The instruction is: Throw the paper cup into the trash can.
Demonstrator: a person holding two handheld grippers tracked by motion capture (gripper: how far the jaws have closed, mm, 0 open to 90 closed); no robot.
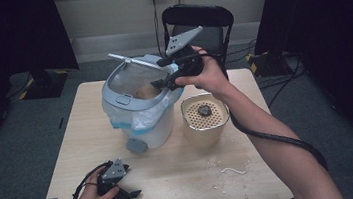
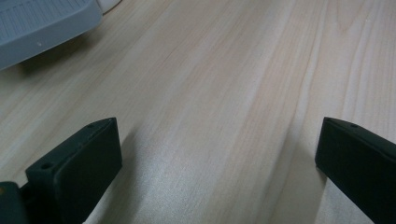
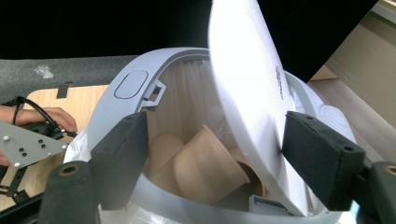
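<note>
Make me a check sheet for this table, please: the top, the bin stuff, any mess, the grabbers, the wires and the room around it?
Surface: pale wooden table, with wet spots and a white scrap near its right front.
Job's things: white and grey plastic waste bin with a liner bag, white swing lid tilted up; brown paper cups lie inside.
Clutter: beige perforated container with a dark lump on top, right of the bin.
Grippers: left gripper open, resting on the table; right gripper open at the bin's mouth, lid between its jaws.
Cables: black cable trails along the right forearm.
Surroundings: black folding chair behind the table, grey carpet, dark curtains.
</note>
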